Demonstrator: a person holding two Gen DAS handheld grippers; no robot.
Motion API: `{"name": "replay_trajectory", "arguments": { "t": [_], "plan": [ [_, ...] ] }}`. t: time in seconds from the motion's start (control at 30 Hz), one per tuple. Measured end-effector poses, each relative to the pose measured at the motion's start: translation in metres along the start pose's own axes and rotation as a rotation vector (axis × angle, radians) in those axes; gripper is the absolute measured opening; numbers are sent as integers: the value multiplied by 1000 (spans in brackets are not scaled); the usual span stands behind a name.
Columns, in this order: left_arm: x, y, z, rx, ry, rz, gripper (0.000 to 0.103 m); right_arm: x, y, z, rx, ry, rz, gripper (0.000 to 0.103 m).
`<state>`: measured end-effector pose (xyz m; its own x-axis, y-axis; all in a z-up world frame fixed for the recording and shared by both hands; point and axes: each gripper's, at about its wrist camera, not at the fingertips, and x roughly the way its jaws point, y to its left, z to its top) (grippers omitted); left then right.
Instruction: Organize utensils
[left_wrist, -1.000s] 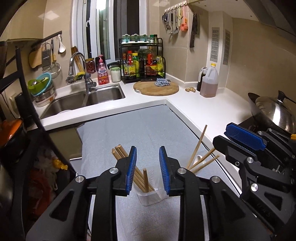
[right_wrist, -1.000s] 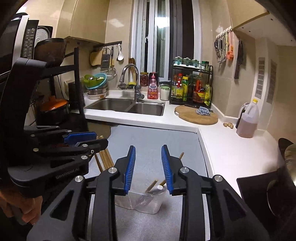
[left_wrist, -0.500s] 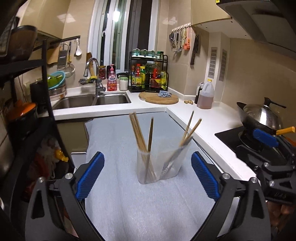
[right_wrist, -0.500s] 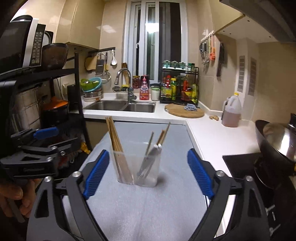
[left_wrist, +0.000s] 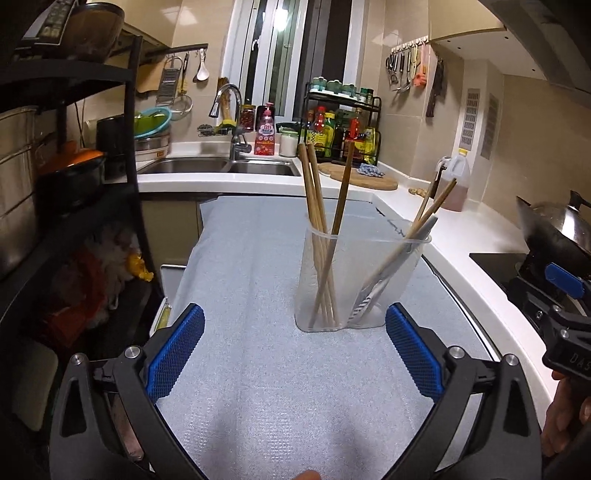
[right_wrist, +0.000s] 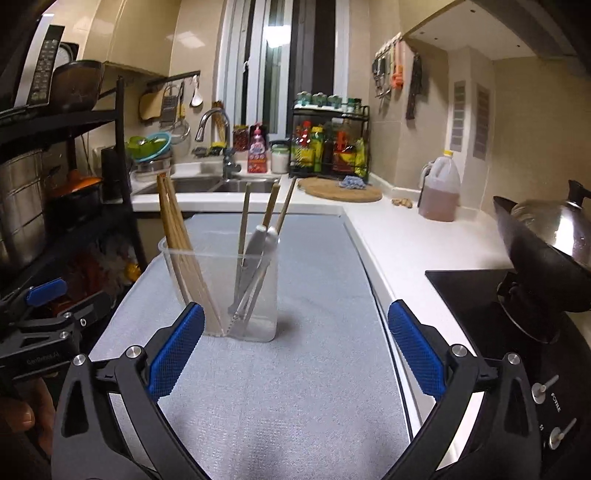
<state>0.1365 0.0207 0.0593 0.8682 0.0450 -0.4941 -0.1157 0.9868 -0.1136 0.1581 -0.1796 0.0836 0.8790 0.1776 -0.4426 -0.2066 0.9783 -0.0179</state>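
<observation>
The utensil holder (left_wrist: 360, 280) was clear, faintly frosted plastic; its chopsticks (left_wrist: 317, 229) were matt wood, its knife (right_wrist: 255, 254) brushed metal; the mat (left_wrist: 258, 369) beneath showed a pebbled grey weave; the countertop (right_wrist: 402, 236) was glossy white; the gripper pads (left_wrist: 175, 354) were ridged blue rubber.

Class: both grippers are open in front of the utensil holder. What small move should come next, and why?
Probably ease both grippers back. The holder already stands upright with chopsticks and a knife inside, the left gripper and right gripper hold nothing, and no loose utensil shows on the mat.
</observation>
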Motion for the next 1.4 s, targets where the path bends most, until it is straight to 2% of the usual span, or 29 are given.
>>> {"name": "replay_trajectory", "arguments": {
  "t": [0.13,0.6,1.4],
  "plan": [
    [0,-3,-4,17,1,22,95,2,-1,-8,5,1,9,98],
    [-3,-4,-7,18,-7,6,95,-1,2,-10,7,-9,11,98],
    [-7,-10,-8,37,-34,22,95,-1,2,-9,5,-3,14,98]
  ]
}}
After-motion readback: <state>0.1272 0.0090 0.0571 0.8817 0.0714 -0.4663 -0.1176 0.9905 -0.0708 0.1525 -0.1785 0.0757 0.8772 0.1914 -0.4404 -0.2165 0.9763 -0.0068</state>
